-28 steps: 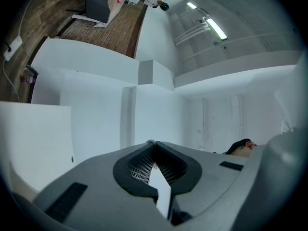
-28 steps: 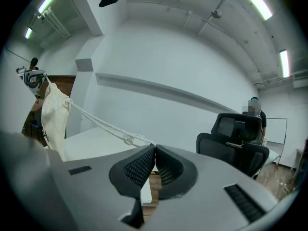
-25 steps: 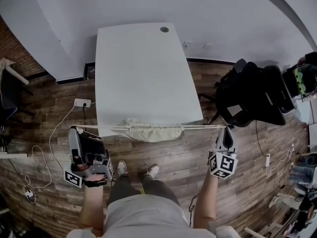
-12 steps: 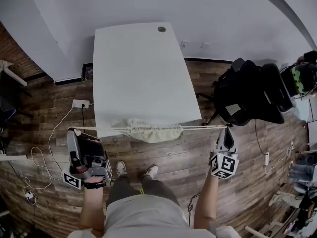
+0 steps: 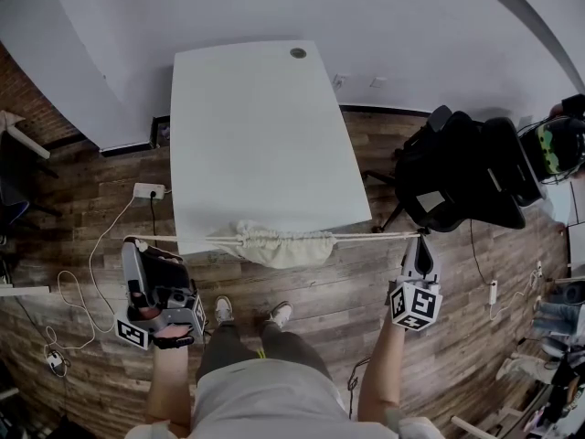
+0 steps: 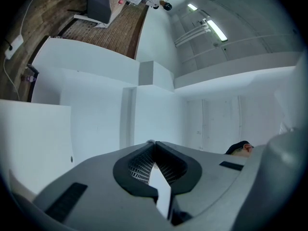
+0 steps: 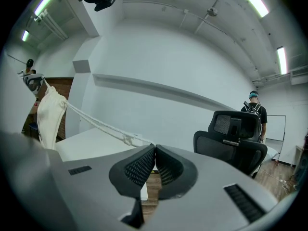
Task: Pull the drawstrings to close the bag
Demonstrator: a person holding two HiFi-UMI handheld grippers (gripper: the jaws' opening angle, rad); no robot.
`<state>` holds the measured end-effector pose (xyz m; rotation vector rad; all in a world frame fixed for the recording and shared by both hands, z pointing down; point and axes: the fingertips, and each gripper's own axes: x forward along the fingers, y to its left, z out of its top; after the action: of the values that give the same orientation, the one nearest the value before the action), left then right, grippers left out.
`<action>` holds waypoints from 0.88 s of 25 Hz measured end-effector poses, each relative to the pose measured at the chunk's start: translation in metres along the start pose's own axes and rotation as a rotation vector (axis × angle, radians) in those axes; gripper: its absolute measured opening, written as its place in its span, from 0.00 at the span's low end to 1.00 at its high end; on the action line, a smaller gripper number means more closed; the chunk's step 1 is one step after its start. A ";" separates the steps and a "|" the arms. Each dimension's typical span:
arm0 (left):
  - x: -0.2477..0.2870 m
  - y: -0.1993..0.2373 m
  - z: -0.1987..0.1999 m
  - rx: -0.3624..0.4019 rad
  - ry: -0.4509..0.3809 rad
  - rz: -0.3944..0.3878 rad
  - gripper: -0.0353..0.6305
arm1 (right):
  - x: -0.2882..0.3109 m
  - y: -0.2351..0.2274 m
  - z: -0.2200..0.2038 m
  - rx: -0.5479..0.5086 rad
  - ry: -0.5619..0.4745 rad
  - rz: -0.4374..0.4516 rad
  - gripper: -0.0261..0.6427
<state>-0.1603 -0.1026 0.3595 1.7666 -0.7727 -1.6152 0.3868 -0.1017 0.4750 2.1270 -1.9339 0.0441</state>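
Fingers (image 7: 137, 170) of left gripper (image 5: 137, 241) and right gripper (image 5: 421, 237) clench opposite ends of taut horizontal white cord drawstrings (image 5: 375, 236), cream fabric bag (image 5: 279, 247) midway between.

Scene: everything, the table (image 5: 256, 135) included, sits a touch further left in the head view.
Right gripper (image 5: 420, 239): slightly further out from the table's corner, its drawstring (image 5: 375, 236) drawn a little longer.
Bag (image 5: 279, 245): left end perhaps sagging lower.

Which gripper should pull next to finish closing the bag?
Right, probably: right gripper is shut on the taut drawstring, looking along it to the bag; left gripper, also shut, points up away.
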 end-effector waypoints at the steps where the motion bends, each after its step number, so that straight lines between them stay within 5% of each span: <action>1: 0.000 0.001 0.001 0.004 -0.001 0.002 0.08 | 0.000 0.001 0.000 0.001 0.000 0.002 0.09; 10: 0.003 -0.002 -0.005 0.163 0.097 -0.005 0.08 | -0.001 0.004 0.005 0.017 0.000 0.006 0.09; 15: 0.016 -0.004 -0.016 0.355 0.202 -0.002 0.08 | 0.004 0.017 0.018 0.057 -0.019 0.032 0.09; 22: 0.037 -0.010 -0.053 0.762 0.413 0.019 0.08 | 0.002 0.064 0.054 0.095 -0.095 0.178 0.09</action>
<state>-0.1045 -0.1215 0.3322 2.4867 -1.2895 -0.9183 0.3162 -0.1205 0.4342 2.0421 -2.2139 0.0724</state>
